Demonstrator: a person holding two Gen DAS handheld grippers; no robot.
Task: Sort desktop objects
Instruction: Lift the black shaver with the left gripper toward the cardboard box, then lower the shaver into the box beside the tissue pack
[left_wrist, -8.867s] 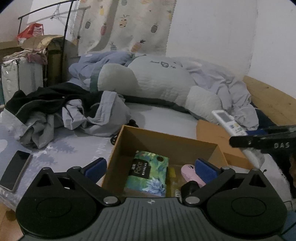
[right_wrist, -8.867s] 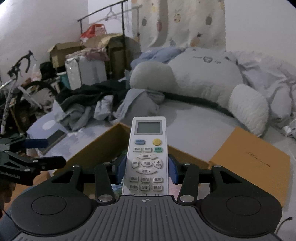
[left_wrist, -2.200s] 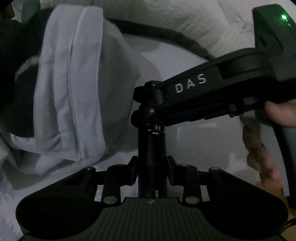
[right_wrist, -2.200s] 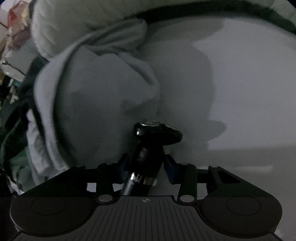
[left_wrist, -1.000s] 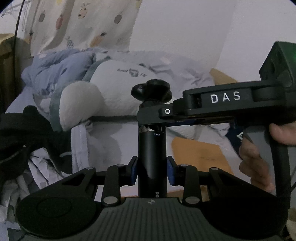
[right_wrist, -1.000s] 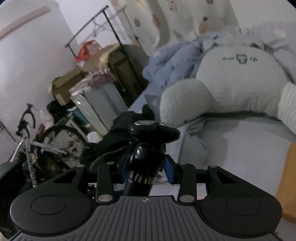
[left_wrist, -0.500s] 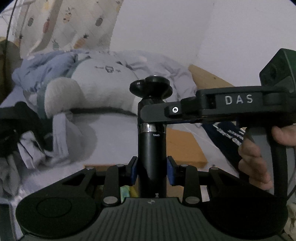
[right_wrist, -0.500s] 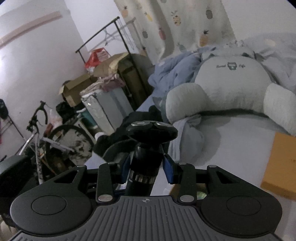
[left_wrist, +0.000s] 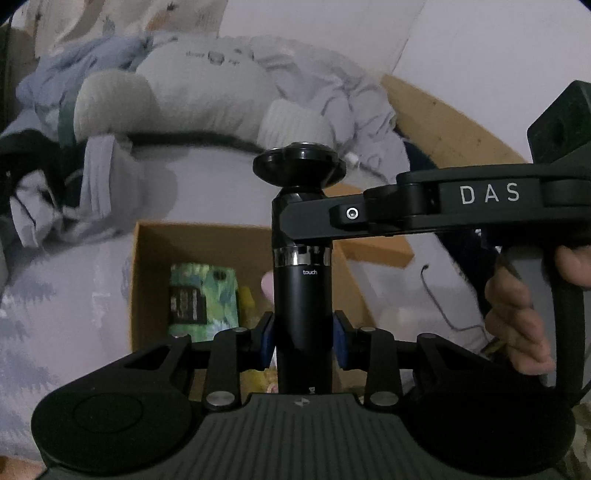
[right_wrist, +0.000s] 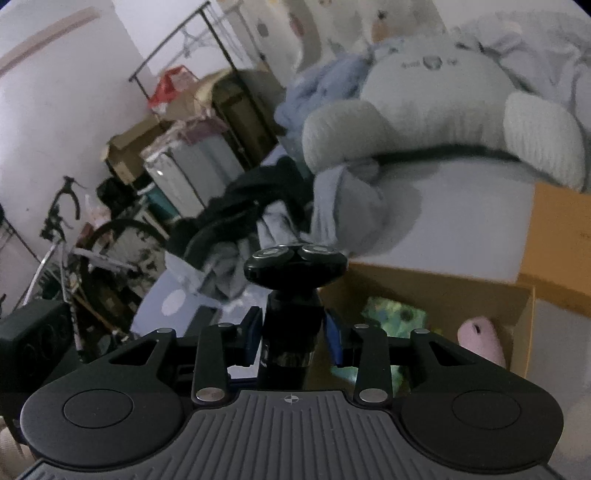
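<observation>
Both grippers hold one black electric shaver (left_wrist: 302, 295), upright above the open cardboard box (left_wrist: 147, 280). My left gripper (left_wrist: 303, 343) is shut on its lower body. My right gripper (right_wrist: 293, 338) is shut on its neck, just under the rotary head (right_wrist: 295, 269); in the left wrist view it comes in from the right as a black arm marked DAS (left_wrist: 443, 210). In the box lie a green tissue pack (left_wrist: 201, 299), a pink object (right_wrist: 478, 338) and something yellow (left_wrist: 246, 301).
The box sits on a bed with grey sheets. A big plush pillow (left_wrist: 192, 85) and crumpled clothes (right_wrist: 273, 214) lie behind. The box lid (right_wrist: 561, 236) lies to the right. A clothes rack, boxes and a bicycle (right_wrist: 74, 236) stand left of the bed.
Both grippers have carried the shaver over the box and tilted down, so the box and its contents now show below it. Both grips stayed shut.
</observation>
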